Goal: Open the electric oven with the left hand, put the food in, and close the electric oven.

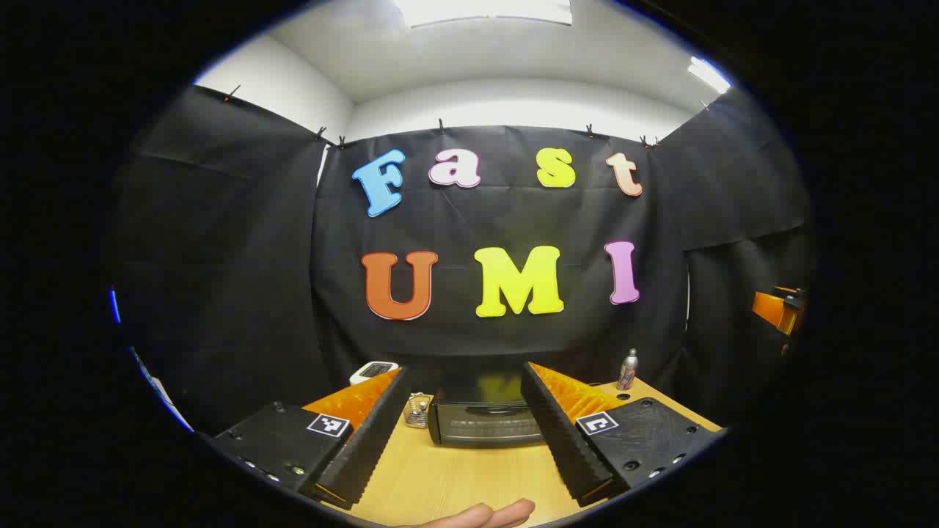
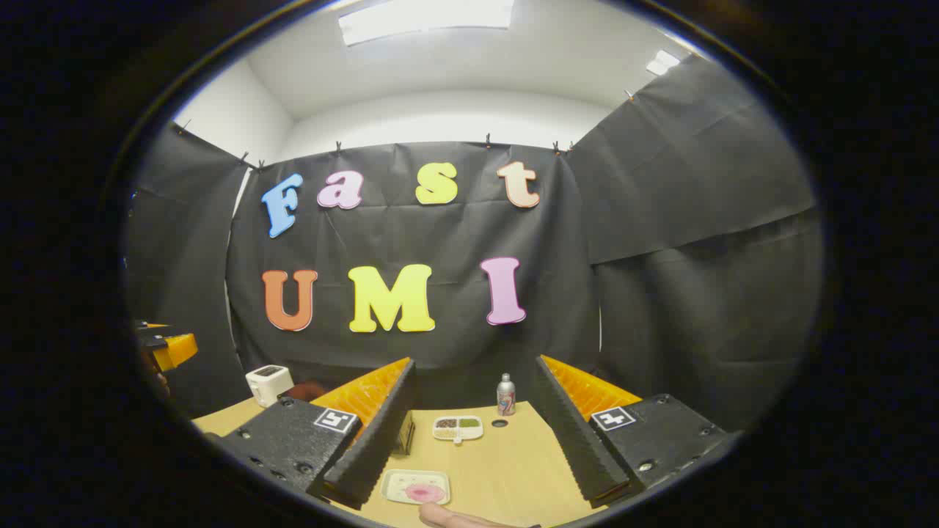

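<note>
The black electric oven (image 1: 484,424) stands on the wooden table (image 1: 455,477), door closed, straight ahead between the fingers of my left gripper (image 1: 466,378), which is open and holds nothing. In the right gripper view a pale tray with a pink piece of food (image 2: 416,486) lies on the table near the front edge. It sits low between the fingers of my right gripper (image 2: 475,367), also open and empty. The other gripper shows at the far right of the left gripper view (image 1: 777,308) and at the far left of the right gripper view (image 2: 165,350).
A small glass jar (image 1: 418,409) stands left of the oven, with a white appliance (image 1: 373,372) behind it. A small bottle (image 2: 505,394) and a divided dish (image 2: 458,427) sit farther back. A person's finger (image 1: 484,515) shows at the bottom edge.
</note>
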Demonstrator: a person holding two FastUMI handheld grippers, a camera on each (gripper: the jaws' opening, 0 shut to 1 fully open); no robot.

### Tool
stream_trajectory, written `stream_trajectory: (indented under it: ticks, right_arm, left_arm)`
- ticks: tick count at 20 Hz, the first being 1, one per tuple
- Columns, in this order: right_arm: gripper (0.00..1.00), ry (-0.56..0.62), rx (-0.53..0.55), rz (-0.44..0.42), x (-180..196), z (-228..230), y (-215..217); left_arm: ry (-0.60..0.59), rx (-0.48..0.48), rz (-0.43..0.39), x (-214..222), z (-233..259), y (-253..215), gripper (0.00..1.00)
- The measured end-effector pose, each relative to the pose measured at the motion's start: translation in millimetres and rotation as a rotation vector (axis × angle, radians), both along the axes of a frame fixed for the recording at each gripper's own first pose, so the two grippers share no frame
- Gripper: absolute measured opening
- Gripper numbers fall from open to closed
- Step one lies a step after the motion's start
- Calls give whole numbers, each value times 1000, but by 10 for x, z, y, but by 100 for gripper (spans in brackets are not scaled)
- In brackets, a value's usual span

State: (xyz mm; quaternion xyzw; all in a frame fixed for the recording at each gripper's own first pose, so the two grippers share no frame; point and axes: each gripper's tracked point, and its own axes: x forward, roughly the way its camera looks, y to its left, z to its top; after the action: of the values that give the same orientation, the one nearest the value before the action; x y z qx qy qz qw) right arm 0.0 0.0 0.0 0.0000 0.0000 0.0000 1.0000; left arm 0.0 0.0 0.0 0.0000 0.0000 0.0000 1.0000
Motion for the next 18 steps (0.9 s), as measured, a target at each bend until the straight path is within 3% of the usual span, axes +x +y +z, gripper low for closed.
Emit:
stream_trajectory:
  ticks: [9, 18]
  right_arm:
    - [97, -32, -4, 9, -76, 13, -44]
    - [96, -112, -30, -5, 37, 107, -143]
  left_arm:
    - [-37, -40, -48, -68, 113, -208, 96]
    - [3, -62, -75, 624, -178, -339, 96]
